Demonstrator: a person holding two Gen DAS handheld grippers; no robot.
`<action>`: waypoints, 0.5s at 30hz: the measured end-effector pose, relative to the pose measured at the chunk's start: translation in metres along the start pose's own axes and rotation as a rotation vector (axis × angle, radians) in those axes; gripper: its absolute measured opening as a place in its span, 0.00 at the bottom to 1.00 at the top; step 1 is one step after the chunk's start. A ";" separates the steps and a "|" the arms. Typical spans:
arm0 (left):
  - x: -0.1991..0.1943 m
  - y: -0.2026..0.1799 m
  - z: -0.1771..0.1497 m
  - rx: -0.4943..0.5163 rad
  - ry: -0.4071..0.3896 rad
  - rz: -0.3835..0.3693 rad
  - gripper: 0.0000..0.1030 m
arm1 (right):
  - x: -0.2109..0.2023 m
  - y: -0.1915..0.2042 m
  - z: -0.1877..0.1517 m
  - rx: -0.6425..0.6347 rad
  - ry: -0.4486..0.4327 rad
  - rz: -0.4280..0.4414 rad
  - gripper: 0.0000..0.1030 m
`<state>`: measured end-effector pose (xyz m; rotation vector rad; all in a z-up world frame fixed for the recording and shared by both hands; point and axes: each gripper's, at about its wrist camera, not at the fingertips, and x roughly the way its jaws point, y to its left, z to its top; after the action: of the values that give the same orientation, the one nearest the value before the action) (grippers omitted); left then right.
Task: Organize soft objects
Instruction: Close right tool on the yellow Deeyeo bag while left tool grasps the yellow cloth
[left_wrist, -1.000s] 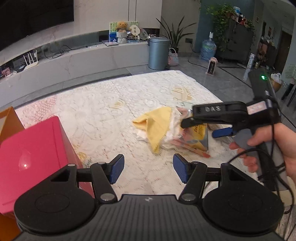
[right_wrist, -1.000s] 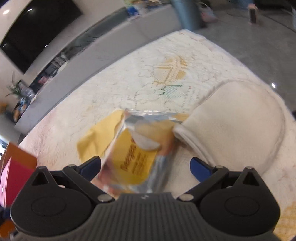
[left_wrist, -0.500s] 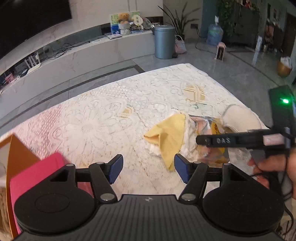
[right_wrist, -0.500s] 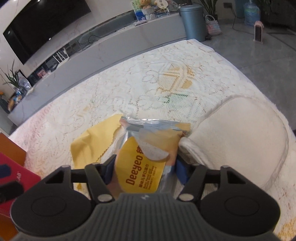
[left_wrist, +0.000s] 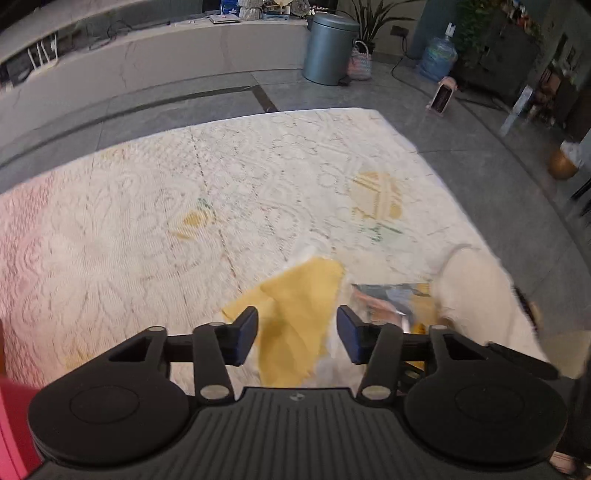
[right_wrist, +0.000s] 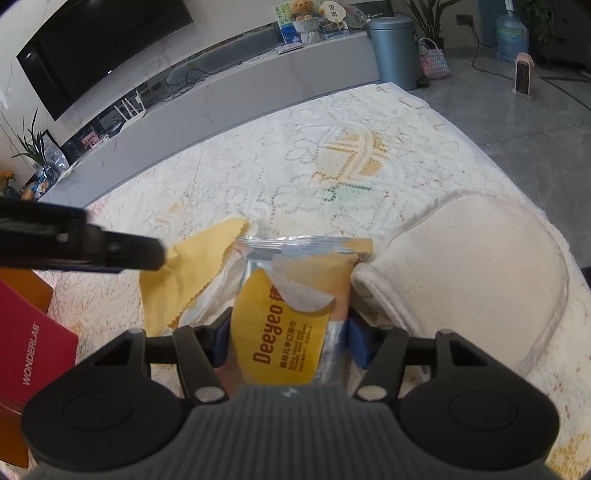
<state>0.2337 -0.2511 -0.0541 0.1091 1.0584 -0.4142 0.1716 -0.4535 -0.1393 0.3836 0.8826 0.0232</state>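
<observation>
Wipes packet (right_wrist: 286, 325) lengthwise along right gripper (right_wrist: 288, 338), jaws clamping it

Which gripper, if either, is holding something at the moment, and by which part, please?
The right gripper clamps the Deeyeo wipes packet across its near end; the left gripper is open, holding nothing.

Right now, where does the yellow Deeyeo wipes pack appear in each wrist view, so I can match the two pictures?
Left wrist: the Deeyeo wipes pack is low right of centre, blurred, between the yellow cloth and the cream towel.
Right wrist: the pack is low centre, clamped between the right tool's fingers.
Shared landmark: the yellow cloth, directly left of the pack in both views.
</observation>
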 end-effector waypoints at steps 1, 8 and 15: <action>0.005 -0.002 0.001 0.018 0.009 0.025 0.50 | 0.000 -0.001 0.000 0.003 0.001 0.004 0.59; 0.027 -0.006 -0.008 0.093 0.028 0.122 0.40 | -0.001 -0.002 -0.002 -0.018 -0.010 0.013 0.59; 0.034 -0.006 -0.012 0.075 0.058 0.135 0.02 | -0.001 0.001 -0.004 -0.048 -0.017 0.008 0.59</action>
<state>0.2364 -0.2625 -0.0885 0.2590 1.0855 -0.3303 0.1677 -0.4516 -0.1406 0.3420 0.8618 0.0481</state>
